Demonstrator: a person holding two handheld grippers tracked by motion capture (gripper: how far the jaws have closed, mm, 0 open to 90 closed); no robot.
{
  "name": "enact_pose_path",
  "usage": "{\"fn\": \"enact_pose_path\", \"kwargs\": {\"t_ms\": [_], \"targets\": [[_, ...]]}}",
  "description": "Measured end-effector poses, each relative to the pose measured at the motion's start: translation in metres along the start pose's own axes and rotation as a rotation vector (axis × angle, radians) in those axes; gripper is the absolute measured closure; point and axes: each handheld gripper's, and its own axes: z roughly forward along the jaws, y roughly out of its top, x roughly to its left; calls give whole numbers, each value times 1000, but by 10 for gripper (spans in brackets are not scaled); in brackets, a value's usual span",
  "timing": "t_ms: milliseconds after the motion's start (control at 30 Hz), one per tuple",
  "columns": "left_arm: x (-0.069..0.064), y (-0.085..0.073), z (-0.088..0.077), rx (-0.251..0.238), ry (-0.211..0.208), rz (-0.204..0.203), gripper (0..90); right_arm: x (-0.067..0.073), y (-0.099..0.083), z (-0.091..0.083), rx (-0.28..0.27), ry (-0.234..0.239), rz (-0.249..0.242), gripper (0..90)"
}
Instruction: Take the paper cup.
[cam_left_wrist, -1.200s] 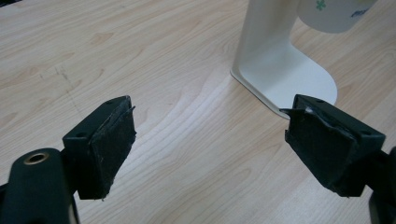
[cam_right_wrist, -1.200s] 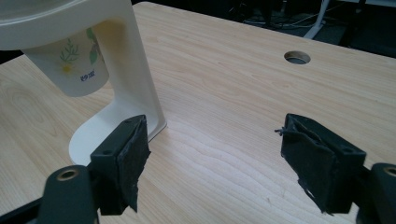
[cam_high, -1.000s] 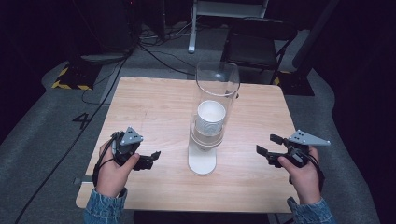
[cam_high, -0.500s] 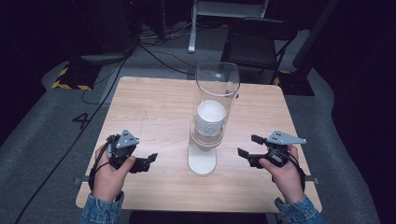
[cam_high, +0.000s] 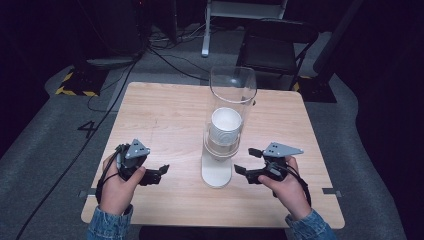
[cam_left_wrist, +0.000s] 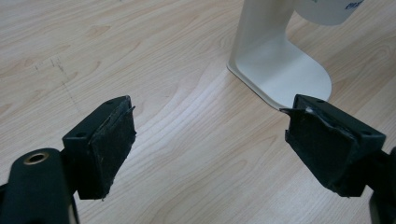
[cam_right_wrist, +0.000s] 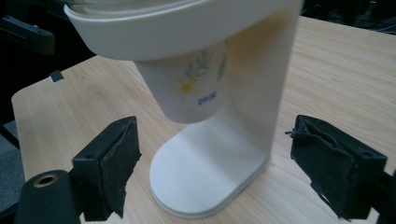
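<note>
While the left gripper (cam_high: 159, 171) waits on the wooden surface (cam_high: 165, 115) with its jaws apart and empty, the right gripper (cam_high: 248, 161) has just been opening its jaws, nothing between them, beside the cup dispenser (cam_high: 227, 125). The paper cup (cam_right_wrist: 187, 88) hangs from the dispenser's mouth above the white base (cam_right_wrist: 205, 182). This looks like the approach; next the right jaws should straddle the cup and close gently.
</note>
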Motion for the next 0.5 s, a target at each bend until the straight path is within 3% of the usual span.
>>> {"fn": "enact_pose_path", "kwargs": {"t_ms": [100, 167, 267, 500], "targets": [[1, -1, 2, 8, -1, 5, 157, 3, 2, 10, -15, 3, -8, 163], [1, -1, 3, 4, 2, -1, 158, 6, 2, 17, -45, -22, 9, 174], [-1, -5, 4, -5, 1, -11, 158, 7, 3, 24, -44, -7, -5, 171], [-3, -12, 2, -60, 27, -39, 157, 11, 5, 45, -53, -10, -47, 166]]}}
